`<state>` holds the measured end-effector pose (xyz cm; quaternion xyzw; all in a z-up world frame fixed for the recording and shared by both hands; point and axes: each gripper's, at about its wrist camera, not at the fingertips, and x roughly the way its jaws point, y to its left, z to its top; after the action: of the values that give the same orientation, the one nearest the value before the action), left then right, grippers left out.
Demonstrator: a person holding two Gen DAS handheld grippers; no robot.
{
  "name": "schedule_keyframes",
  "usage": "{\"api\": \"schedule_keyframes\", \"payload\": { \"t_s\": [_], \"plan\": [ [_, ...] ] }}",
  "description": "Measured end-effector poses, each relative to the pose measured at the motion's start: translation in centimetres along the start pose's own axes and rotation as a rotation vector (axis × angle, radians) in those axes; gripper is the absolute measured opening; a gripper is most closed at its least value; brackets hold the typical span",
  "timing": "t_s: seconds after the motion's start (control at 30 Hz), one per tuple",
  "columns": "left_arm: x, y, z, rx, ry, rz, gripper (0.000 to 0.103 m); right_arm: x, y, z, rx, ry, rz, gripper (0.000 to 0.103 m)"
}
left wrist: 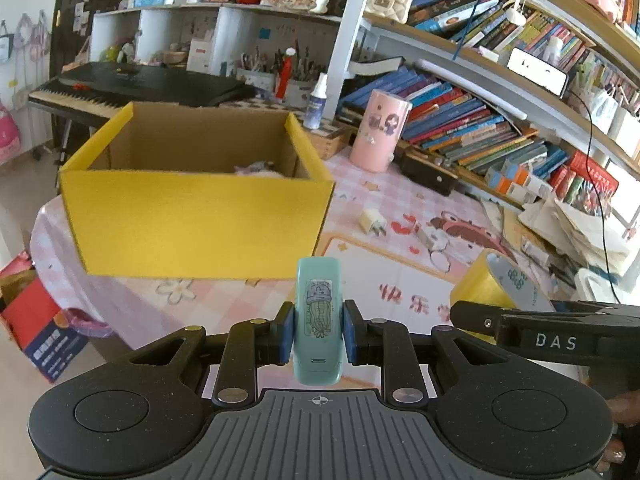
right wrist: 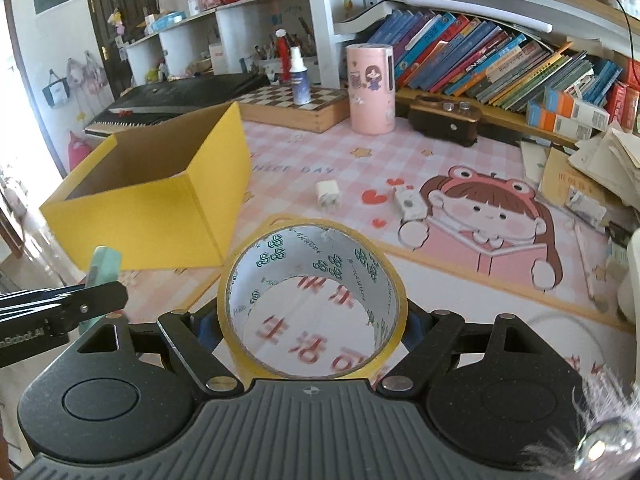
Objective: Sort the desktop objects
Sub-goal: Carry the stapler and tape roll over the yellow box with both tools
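Note:
My left gripper [left wrist: 318, 334] is shut on a small teal case with a sticker [left wrist: 318, 316], held upright in front of the open yellow box [left wrist: 196, 220]. A soft purple-white item [left wrist: 256, 170] lies inside that box. My right gripper [right wrist: 312, 320] is shut on a roll of yellow tape [right wrist: 312, 304], its hollow core facing the camera. The tape roll [left wrist: 492, 284] and the right gripper's arm show at the left view's right edge. The teal case [right wrist: 104, 270] appears at the right view's left edge, near the yellow box [right wrist: 160, 216]. A white charger plug [right wrist: 328, 196] and a small white device [right wrist: 408, 204] lie on the pink mat.
A pink cylinder [right wrist: 370, 88], a spray bottle [right wrist: 300, 78] on a chessboard box [right wrist: 296, 108] and a dark brown box [right wrist: 444, 120] stand at the back. Books line the shelf [right wrist: 500, 60]. Paper piles [right wrist: 592, 176] crowd the right. A keyboard [left wrist: 120, 88] sits behind the box.

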<state>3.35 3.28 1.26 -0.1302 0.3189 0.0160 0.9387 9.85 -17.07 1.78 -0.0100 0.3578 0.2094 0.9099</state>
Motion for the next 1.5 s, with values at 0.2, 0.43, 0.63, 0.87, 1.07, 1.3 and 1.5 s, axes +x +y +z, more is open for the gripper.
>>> {"api": "schedule_keyframes", "payload": {
  "t_s": [0.2, 0.43, 0.63, 0.87, 1.07, 1.3, 1.5],
  "plan": [
    [-1.4, 1.6, -1.0, -0.006, 0.013, 0.008, 0.023, -0.7, 2.4, -1.6, -0.012, 0.016, 0.014, 0.081],
    [-3.0, 3.4, -1.3, -0.014, -0.006, 0.031, 0.023, -0.6, 4.8, -2.5, -0.012, 0.052, 0.057, 0.081],
    [-4.4, 5.1, -1.5, -0.037, -0.030, 0.064, 0.023, -0.4, 7.3, -2.4, -0.053, 0.056, 0.102, 0.081],
    [-5.6, 6.9, -1.6, -0.078, -0.064, 0.098, 0.023, -0.2, 9.9, -2.0, -0.108, 0.057, 0.143, 0.081],
    [-6.2, 8.1, -1.4, -0.100, -0.093, 0.111, 0.023, -0.2, 11.4, -1.5, -0.146, 0.041, 0.158, 0.081],
    [-6.7, 8.8, -0.9, -0.089, -0.128, 0.116, 0.023, -0.2, 12.6, -0.8, -0.168, 0.016, 0.161, 0.081],
    [-7.1, 8.9, 0.5, -0.042, -0.179, 0.120, 0.023, -0.5, 13.4, 0.6, -0.187, -0.038, 0.163, 0.081]
  ]
}}
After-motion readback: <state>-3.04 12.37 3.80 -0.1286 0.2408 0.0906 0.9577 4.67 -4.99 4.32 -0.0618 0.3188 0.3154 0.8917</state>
